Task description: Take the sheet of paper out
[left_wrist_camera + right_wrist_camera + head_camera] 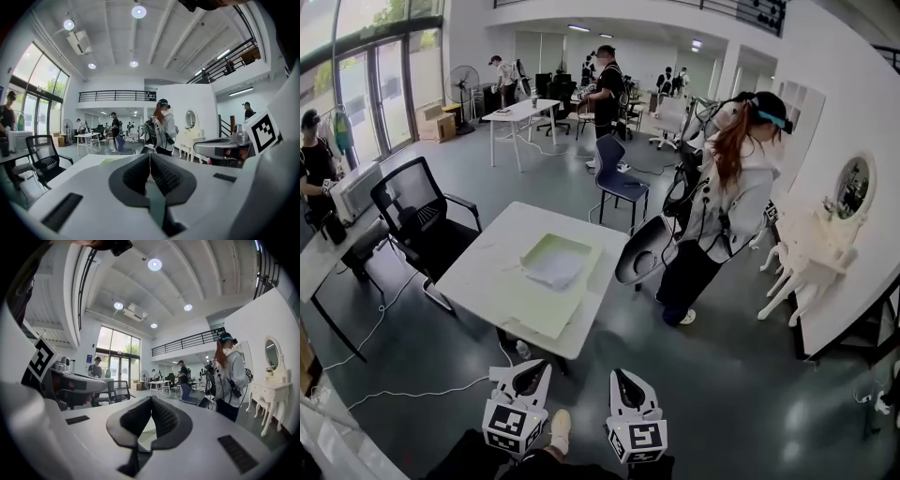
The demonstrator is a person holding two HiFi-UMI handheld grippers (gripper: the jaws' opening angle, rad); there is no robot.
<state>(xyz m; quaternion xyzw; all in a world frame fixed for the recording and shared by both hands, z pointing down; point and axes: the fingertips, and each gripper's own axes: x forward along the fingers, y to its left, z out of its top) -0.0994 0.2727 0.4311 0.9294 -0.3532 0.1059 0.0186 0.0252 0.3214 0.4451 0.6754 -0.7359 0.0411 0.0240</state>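
Observation:
A white table (483,272) stands in front of me in the head view. On it lies an open pale green folder (534,305), with a crumpled white sheet of paper (554,270) resting on its far half. My left gripper (532,371) and right gripper (620,377) hover side by side short of the table's near edge, away from the folder. Both point towards the table. In the left gripper view the left gripper (150,157) has its jaws pressed together on nothing. The right gripper (151,400) looks the same in its own view.
A person in a grey hoodie (727,202) stands at the table's right side holding gear. A black office chair (422,220) is at the table's left, a blue chair (617,176) behind it. A white dresser with mirror (820,248) lines the right wall. Cables (403,389) cross the floor.

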